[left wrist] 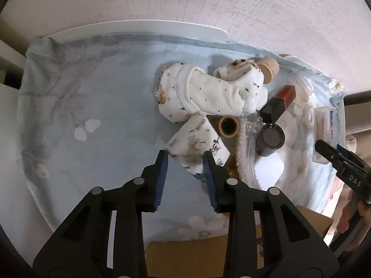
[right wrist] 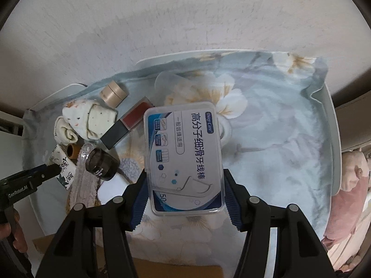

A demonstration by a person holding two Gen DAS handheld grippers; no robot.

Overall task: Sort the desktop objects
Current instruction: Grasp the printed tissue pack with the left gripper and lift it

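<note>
Between my right gripper's blue pads sat a clear floss-pick box, clamped at its sides, its lower label partly cut off by the lid's edge. My left gripper had closed on a printed tissue pack whose near end its fingers hid. Beside it on the floral cloth lay rolled socks, a dark jar, and a tape roll.

A home room: a floral bedsheet drapes the table, rolled socks and lipstick on it.
</note>
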